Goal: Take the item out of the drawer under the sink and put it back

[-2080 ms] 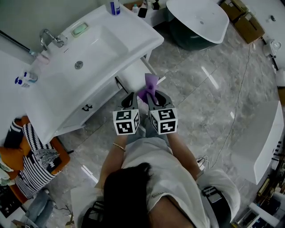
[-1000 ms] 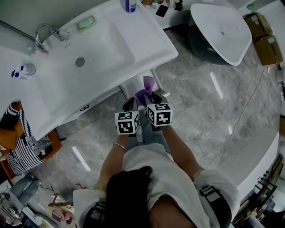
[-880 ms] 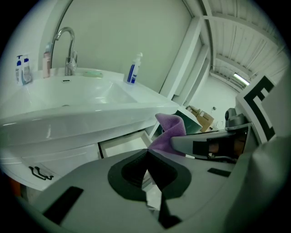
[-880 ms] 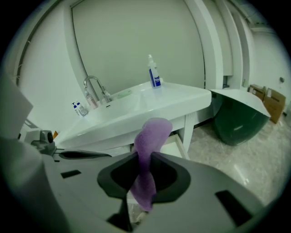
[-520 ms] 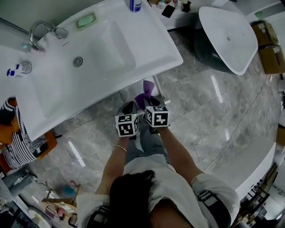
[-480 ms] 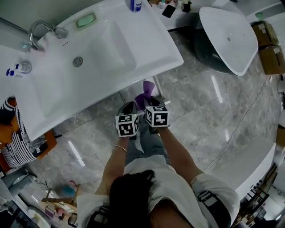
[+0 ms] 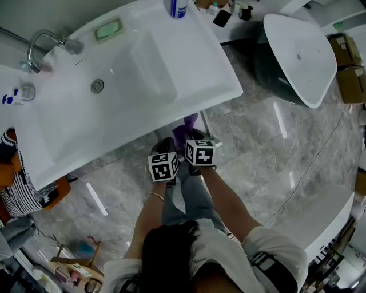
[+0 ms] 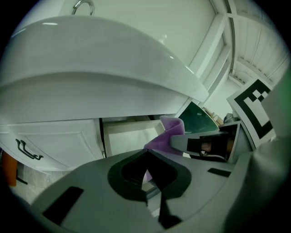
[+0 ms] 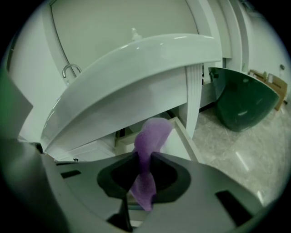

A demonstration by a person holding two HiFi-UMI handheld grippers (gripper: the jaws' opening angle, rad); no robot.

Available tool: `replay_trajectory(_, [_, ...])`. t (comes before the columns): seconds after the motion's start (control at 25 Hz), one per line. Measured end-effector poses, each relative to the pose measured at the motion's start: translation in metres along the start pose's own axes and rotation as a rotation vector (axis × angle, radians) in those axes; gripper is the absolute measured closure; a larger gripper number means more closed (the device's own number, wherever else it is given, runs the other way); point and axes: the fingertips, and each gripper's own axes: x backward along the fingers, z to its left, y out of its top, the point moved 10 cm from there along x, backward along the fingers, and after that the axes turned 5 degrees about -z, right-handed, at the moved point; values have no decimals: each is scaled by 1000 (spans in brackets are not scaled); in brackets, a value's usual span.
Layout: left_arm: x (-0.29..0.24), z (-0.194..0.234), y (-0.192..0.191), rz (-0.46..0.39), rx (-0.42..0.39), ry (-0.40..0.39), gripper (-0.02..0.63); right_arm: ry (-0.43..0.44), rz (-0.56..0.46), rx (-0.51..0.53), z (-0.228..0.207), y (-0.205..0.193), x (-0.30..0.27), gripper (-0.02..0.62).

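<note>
My right gripper (image 9: 144, 157) is shut on a purple cloth (image 9: 150, 136), which sticks up past the jaw tips and hangs down behind them. The cloth is just in front of the open white drawer (image 9: 184, 139) under the sink (image 9: 136, 68). The head view shows the cloth (image 7: 186, 127) at the basin's front edge, with the right gripper (image 7: 191, 136) behind it. Beside it, my left gripper (image 7: 166, 143) is shut with nothing in it. The left gripper view shows its jaws (image 8: 145, 151) meeting at the tips, with the drawer (image 8: 129, 136) and cloth (image 8: 169, 132) beyond.
A closed drawer front with a dark handle (image 8: 25, 150) sits left of the open one. A white vanity leg (image 9: 193, 98) stands right of the drawer. A dark green tub (image 7: 297, 51) stands on the marble floor to the right. A faucet (image 7: 43, 43) and a bottle (image 7: 178, 7) are on the sink top.
Both grippers and the purple cloth have moved closer to the sink cabinet; the basin edge now covers more of the drawer. The right gripper's hold on the cloth is unchanged.
</note>
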Motion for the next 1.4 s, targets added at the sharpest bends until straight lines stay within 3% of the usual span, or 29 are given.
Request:
replay_trajectory(0.2, [-25, 9, -9, 22, -21, 6, 603, -20, 21, -13, -11, -4, -28, 515])
replay_trajectory(1.12, [-83, 25, -33, 114, 130, 75, 603, -43, 147, 36, -26, -20, -94, 511])
replay_trajectory(1.4, [-87, 27, -32, 114, 113, 72, 603, -38, 153, 29, -29, -20, -98, 506])
